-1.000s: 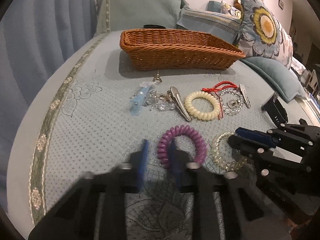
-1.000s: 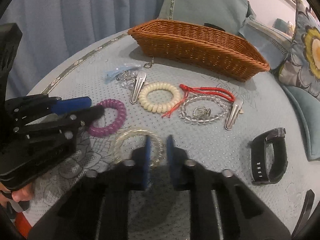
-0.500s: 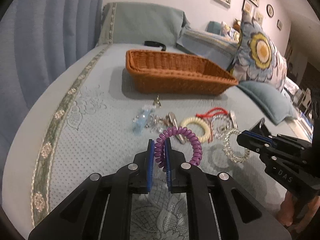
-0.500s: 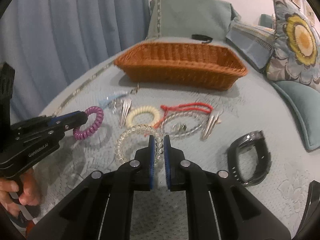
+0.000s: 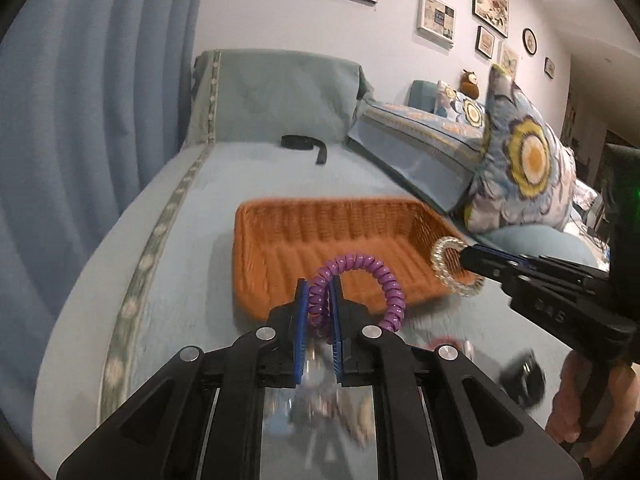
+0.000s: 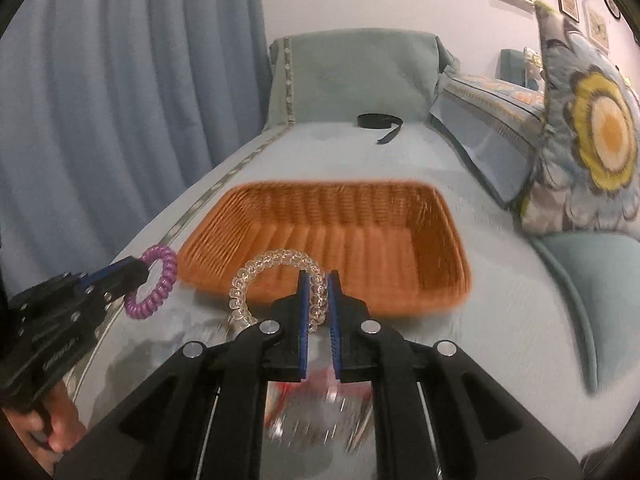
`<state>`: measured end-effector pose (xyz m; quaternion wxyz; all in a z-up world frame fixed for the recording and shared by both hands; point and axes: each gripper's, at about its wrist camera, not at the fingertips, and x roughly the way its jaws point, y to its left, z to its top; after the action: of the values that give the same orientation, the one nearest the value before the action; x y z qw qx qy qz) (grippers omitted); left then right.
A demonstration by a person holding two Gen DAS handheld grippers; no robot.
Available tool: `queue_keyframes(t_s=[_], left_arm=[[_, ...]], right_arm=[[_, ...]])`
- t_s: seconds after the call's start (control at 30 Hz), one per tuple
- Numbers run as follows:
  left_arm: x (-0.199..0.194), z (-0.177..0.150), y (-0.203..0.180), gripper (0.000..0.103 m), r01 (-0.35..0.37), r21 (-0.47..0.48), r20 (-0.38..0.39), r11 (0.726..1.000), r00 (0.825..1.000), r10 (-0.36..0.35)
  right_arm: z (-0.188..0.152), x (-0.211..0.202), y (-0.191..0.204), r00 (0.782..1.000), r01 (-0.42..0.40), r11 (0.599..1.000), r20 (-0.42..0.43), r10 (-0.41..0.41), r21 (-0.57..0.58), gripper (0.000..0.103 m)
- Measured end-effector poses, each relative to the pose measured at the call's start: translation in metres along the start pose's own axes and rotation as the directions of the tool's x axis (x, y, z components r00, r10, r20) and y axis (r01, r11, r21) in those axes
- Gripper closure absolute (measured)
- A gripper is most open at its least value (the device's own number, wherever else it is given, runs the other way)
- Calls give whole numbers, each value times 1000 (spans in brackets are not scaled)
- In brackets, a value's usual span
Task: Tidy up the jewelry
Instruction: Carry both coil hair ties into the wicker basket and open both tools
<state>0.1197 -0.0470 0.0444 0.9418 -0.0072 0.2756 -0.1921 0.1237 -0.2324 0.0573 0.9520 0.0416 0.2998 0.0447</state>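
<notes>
My left gripper (image 5: 318, 300) is shut on a purple coil bracelet (image 5: 376, 276) and holds it in the air just short of the near wall of the orange wicker basket (image 5: 304, 236). My right gripper (image 6: 318, 294) is shut on a clear coil bracelet (image 6: 256, 270) and holds it above the basket's (image 6: 360, 236) near edge. The right gripper with the clear bracelet (image 5: 452, 264) also shows in the left wrist view. The left gripper with the purple bracelet (image 6: 154, 282) shows in the right wrist view. The basket's inside looks bare.
Blurred jewelry lies on the blue bedspread below the fingers (image 6: 320, 408), and a black band (image 5: 524, 378) lies to the right. A black strap (image 5: 306, 144) lies beyond the basket. Flowered pillows (image 5: 524, 160) stand on the right, a curtain (image 5: 80, 120) on the left.
Both grippers have lifted their bracelets off the bedspread and carried them forward to the basket. One second ago both were open around the bracelets, then they shut on them.
</notes>
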Motion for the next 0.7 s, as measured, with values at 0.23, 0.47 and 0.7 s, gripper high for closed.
queue_keyframes(t_s=[0.23,0.47,0.7], left_arm=[[84,34,6,95,2,-1,-95,1000,995,-2],[125,31,8,95,-67,28,-160,997,985,71],[117,26,5,69,-67,38,-155,997,985,72]], right_arm=[[40,94,-16,983,55,999,-173,-55,-5,96],[29,135,-27,950,111,993,-291,-115,-29,96],[26,129,-41,952,85,996,-297,-68,42,91]])
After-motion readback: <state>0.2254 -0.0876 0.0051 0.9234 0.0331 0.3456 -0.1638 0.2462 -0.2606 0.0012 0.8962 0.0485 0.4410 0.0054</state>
